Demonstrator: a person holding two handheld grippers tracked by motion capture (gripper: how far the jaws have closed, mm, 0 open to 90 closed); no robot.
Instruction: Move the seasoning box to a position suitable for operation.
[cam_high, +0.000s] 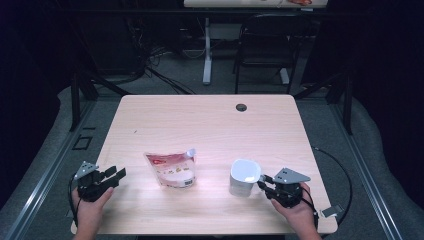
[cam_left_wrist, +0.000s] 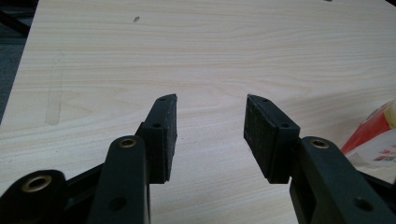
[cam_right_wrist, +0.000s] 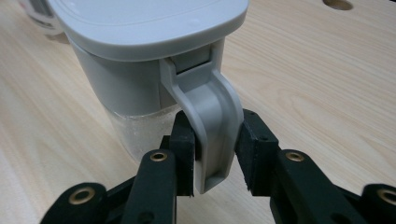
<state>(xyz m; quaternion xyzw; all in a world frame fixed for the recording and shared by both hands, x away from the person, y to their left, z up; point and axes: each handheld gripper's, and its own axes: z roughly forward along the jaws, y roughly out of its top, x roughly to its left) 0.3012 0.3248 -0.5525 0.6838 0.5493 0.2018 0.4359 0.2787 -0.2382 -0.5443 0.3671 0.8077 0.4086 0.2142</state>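
A pale wooden table (cam_high: 210, 125) stands in a dark room, with a black chair (cam_high: 265, 45) beyond its far edge at twelve o'clock. On the table, toward five o'clock from its middle, stands a grey lidded jug (cam_high: 244, 177) with a clear lower body. The right gripper (cam_high: 266, 184) sits just at the jug's three o'clock side, and in the right gripper view its two pads are clamped on the jug's grey handle (cam_right_wrist: 212, 126). A red and white pouch (cam_high: 172, 169) lies near the jug at its nine o'clock side. The left gripper (cam_high: 119, 175) rests at the table's seven o'clock corner, jaws apart over bare wood.
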